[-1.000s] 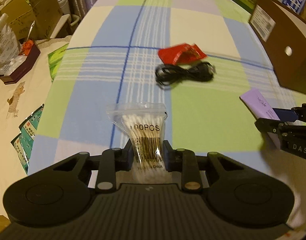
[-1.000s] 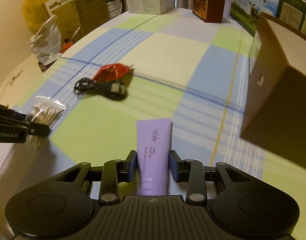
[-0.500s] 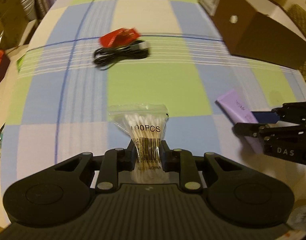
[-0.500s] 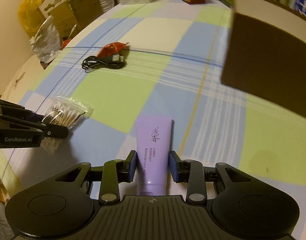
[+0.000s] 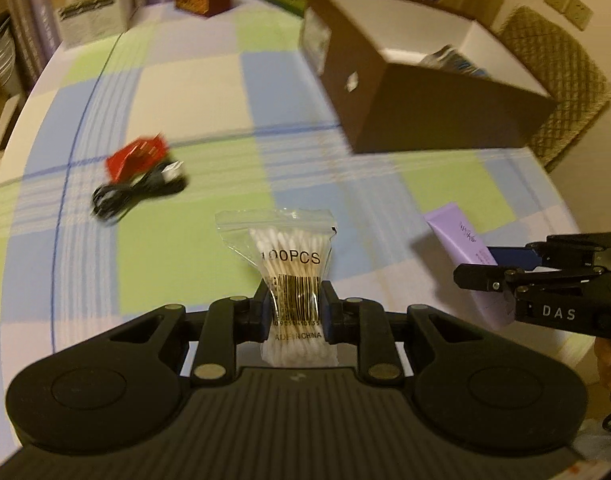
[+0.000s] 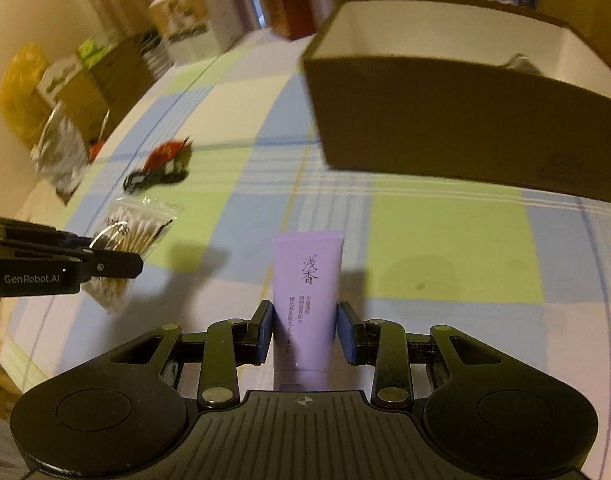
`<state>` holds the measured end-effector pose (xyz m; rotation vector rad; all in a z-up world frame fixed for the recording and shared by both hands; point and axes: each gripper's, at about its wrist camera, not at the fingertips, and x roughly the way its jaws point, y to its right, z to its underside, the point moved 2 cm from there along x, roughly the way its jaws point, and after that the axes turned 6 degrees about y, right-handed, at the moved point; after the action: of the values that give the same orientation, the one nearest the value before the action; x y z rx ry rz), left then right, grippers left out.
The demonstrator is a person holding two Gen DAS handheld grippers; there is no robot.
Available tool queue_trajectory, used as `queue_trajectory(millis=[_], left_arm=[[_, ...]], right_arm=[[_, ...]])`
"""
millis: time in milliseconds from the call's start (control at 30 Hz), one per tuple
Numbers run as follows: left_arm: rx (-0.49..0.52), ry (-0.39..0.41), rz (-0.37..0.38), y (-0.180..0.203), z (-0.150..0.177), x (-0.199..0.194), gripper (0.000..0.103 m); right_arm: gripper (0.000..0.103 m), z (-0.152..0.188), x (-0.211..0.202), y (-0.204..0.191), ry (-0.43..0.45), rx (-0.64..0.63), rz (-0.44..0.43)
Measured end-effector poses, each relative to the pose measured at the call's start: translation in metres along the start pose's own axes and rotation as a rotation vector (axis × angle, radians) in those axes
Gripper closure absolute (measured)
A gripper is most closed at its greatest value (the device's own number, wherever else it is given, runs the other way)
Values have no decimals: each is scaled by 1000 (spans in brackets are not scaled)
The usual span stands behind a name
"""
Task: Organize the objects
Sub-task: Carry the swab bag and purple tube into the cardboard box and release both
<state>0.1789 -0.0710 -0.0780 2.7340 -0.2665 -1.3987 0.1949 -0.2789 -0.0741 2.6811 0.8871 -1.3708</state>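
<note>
Two items in hand, none yet boxed. Left gripper (image 5: 293,304): jaws closed on bag of cotton swabs (image 5: 291,264), long axis pointing away toward the box (image 5: 425,120). Right gripper (image 6: 305,332): jaws closed on purple tube (image 6: 307,292), likewise pointing boxward. Left of box, on bench (image 5: 177,256): black cable (image 5: 137,196), red packet (image 5: 135,156), still to collect.

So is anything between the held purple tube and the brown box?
Nothing visible. The right gripper holds the purple tube above bare tablecloth, and the brown box lies ahead with its top open.
</note>
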Motion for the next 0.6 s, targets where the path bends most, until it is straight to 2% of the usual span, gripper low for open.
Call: queue_trajectory(millis=[367,600], left_arm=[[52,96,81,51,-60,-6,84],[91,169,102,83,-108,2,84]], right_arm=[[72,-45,-57,57,153,155,2],[72,-88,-71,84,245,159,11]])
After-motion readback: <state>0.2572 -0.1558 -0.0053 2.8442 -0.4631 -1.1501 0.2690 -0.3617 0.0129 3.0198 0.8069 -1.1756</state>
